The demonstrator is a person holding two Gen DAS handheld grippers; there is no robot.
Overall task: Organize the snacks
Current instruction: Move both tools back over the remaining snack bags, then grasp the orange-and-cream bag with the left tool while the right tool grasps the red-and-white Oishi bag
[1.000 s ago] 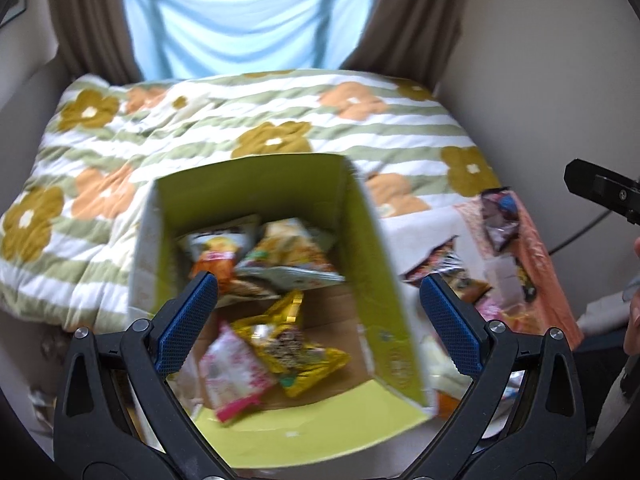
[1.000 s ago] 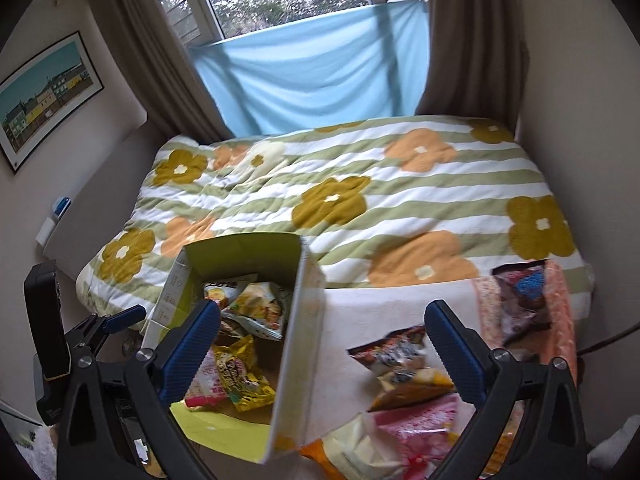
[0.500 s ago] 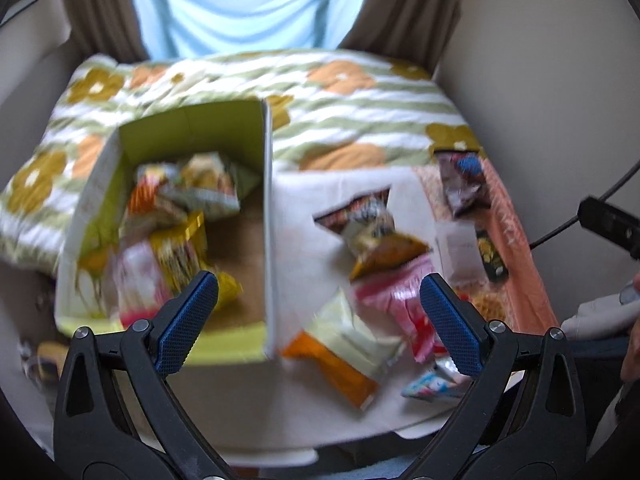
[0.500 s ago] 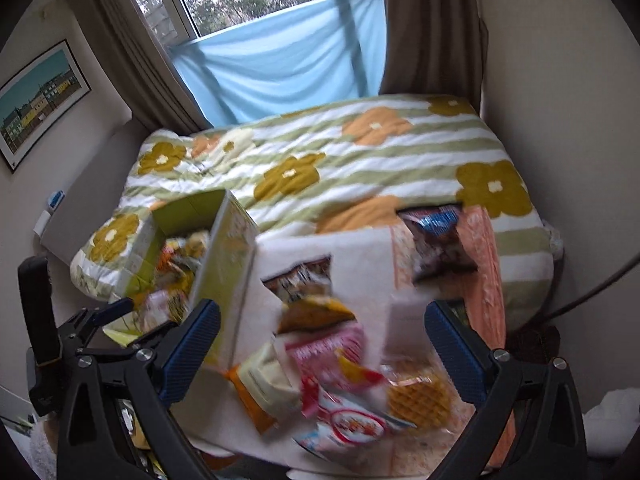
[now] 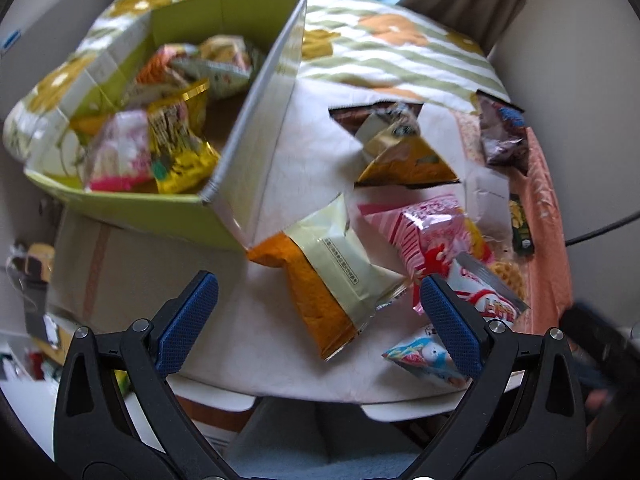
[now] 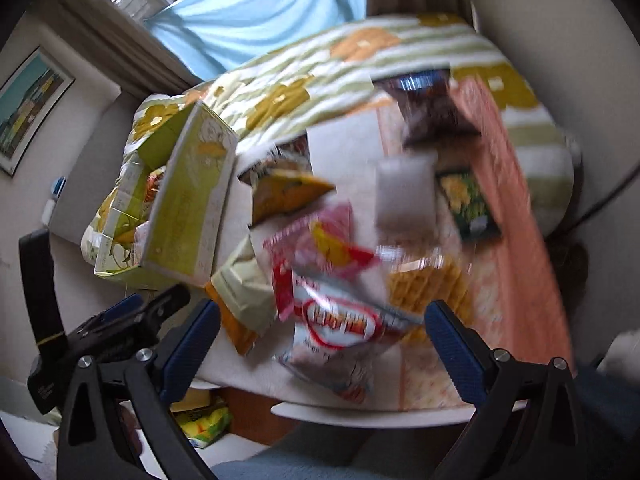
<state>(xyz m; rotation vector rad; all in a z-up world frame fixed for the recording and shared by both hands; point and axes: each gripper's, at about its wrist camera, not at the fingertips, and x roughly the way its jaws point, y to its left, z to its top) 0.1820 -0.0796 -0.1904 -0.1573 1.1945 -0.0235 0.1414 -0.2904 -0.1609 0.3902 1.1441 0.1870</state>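
Left wrist view, far left: green cardboard box (image 5: 188, 208) sits on the left part of the table (image 5: 280, 152), open top. Inside it: pink packet (image 5: 120, 156) touching a gold-yellow packet (image 5: 176, 140), plus several more wrappers behind them, too blurred to tell apart. The box's right wall stands tall and just touches the orange-and-cream packet (image 5: 328, 276).

Left tongs (image 5: 316, 300): blue pads wide apart, nothing between them, hovering above the near table edge right over that orange-and-cream packet.

Right of it lies the loose pile on the white table cover: pink striped packet (image 5: 428, 232), red-and-white packet (image 5: 488, 296) overlapping it, light blue packet (image 5: 424, 356) at the near edge. Further back is a gold triangular packet (image 5: 408, 160) lying on a dark brown one. Dark purple packet (image 5: 500, 136) at the far right, on the orange cloth (image 5: 548, 216).

Right wrist view is heavily motion-blurred. The box (image 6: 188, 208) is at left, with the other tool's black body below it. Right tongs (image 6: 322, 328): pads spread apart, empty, above the red-and-white packet (image 6: 340, 320). A waffle-patterned snack (image 6: 432, 284) lies just right of it, and a green-and-yellow packet (image 6: 468, 204) sits further back near the orange cloth (image 6: 516, 240).

Behind the table is a bed with a floral quilt (image 5: 400, 52).
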